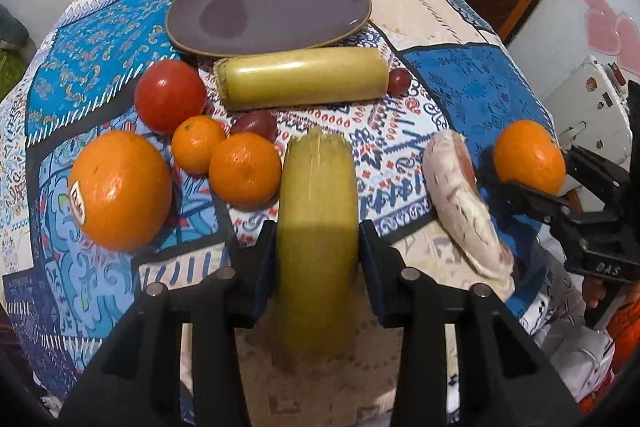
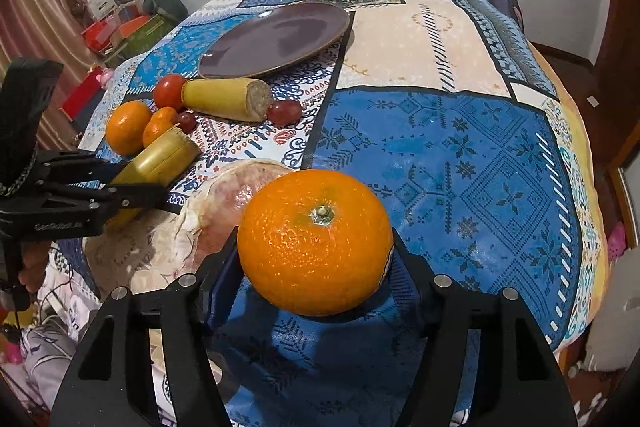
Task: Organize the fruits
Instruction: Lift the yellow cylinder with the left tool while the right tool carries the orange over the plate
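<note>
The banana piece [image 1: 318,239] sits clamped between the pads of the left tool [image 1: 318,255]. Its long axis runs straight along the tool's line, cut end pointing away toward the purple plate [image 1: 268,11]. In the right wrist view the same piece [image 2: 160,163] slants up and to the right from the left tool [image 2: 132,195], cut face uppermost.

A second banana piece [image 1: 302,77] lies crosswise on the surface [image 1: 460,79], just in front of the plate, its long axis at right angles to the held one.

The right tool [image 2: 316,267] is closed on an orange [image 2: 316,239], stem end facing the camera; the pads press its two sides. From the left wrist view that orange [image 1: 528,157] shows at the right edge, in the right tool [image 1: 532,187].

A peeled grapefruit segment [image 1: 464,211] lies between the two tools.

Only the left wrist view shows the sticker on the large orange [image 1: 120,189] at left. Beside it lie two mandarins [image 1: 244,169], a tomato [image 1: 170,95] and a grape [image 1: 254,123]. Only the right wrist view shows the pale cut face of the far banana piece and the whole second grape [image 2: 284,111] touching it.
</note>
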### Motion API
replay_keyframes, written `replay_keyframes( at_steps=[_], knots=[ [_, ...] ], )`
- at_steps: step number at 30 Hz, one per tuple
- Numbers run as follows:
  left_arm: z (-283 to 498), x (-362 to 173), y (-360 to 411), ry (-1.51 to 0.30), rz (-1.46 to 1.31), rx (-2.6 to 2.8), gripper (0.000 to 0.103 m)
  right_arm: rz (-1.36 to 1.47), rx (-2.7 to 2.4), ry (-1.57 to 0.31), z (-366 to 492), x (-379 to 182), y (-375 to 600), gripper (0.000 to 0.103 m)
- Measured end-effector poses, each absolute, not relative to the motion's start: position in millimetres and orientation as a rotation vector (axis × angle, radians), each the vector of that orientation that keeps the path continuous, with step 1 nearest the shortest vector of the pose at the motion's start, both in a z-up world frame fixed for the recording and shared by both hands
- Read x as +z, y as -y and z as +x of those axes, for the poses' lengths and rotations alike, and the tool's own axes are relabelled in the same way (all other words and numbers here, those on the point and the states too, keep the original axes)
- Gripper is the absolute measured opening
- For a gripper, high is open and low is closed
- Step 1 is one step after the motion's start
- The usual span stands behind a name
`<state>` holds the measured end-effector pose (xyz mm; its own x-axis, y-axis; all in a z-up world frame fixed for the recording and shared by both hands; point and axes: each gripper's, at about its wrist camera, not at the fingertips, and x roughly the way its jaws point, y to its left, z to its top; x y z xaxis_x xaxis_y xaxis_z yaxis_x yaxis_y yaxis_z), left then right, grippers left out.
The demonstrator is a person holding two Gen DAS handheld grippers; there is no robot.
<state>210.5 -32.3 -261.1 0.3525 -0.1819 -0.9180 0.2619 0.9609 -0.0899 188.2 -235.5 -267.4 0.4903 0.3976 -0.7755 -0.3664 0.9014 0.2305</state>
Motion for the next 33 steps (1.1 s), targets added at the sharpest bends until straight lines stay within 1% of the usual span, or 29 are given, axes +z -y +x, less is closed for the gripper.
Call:
replay_keyframes(
  at_steps=[9,20,33],
  knots=[
    [212.3,-256.4,31.0,-1.154,0.038,-0.296,0.039,0.032,0.455,-0.921,188.0,-254.4,238.1,0.063],
    [202.7,-192.3,13.6,-0.971,0.013,-0.280,0.037,0.027,0.436,-0.808,207.9,-212.8,233.9,0.063],
    [239.5,-154.5,-17.3,-0.847,-0.049,-0.231,0.037,-0.007,0.441,-0.657,250.0,-159.8,208.0,0.063]
  ],
)
